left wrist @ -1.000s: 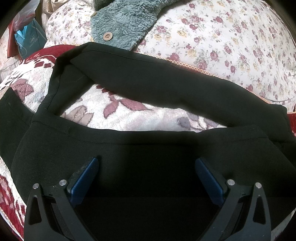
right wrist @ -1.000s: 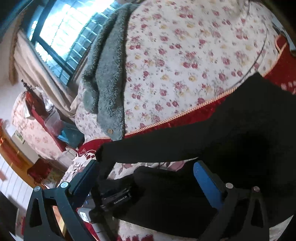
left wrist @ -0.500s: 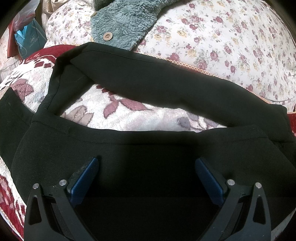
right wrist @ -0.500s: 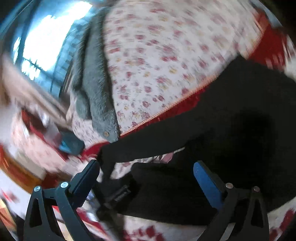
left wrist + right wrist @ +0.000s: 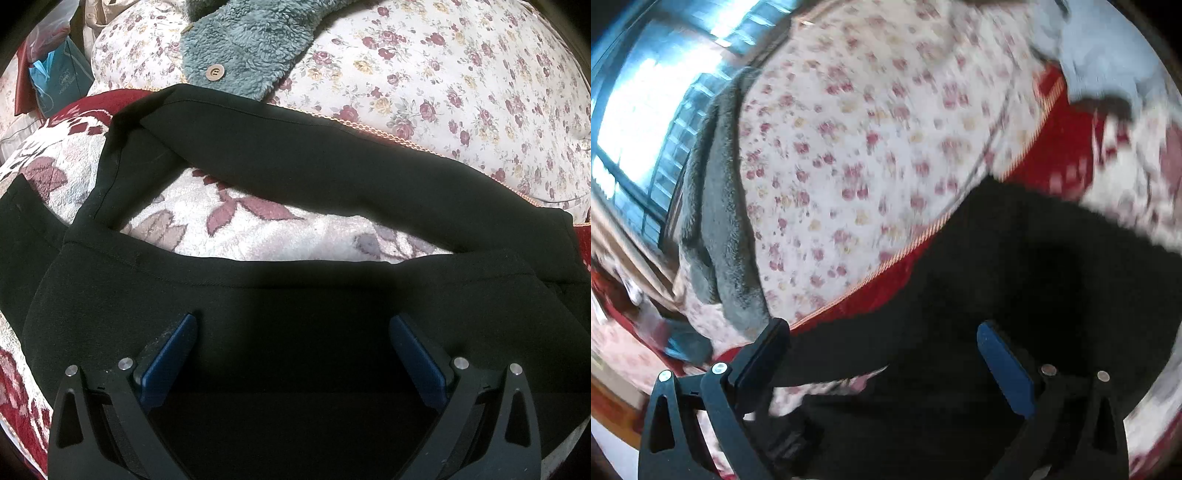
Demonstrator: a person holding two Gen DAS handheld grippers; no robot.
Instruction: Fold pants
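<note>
Black pants (image 5: 295, 177) lie spread on a red and white floral blanket (image 5: 258, 229), one leg across the far side and one near me. My left gripper (image 5: 291, 328) is open and empty, its blue-padded fingers (image 5: 170, 354) low over the near black cloth. In the blurred right wrist view the pants (image 5: 1015, 277) fill the lower right. My right gripper (image 5: 882, 339) is open and empty above them.
A rose-print quilt (image 5: 443, 74) lies behind the pants with a teal fleece garment (image 5: 251, 44) and its button on it. A blue bag (image 5: 59, 85) sits at far left. A window (image 5: 646, 110) shows in the right wrist view.
The left gripper has not moved. The right gripper has swung fast toward the right over the pants, its view now blurred, and the left gripper has dropped out of its sight.
</note>
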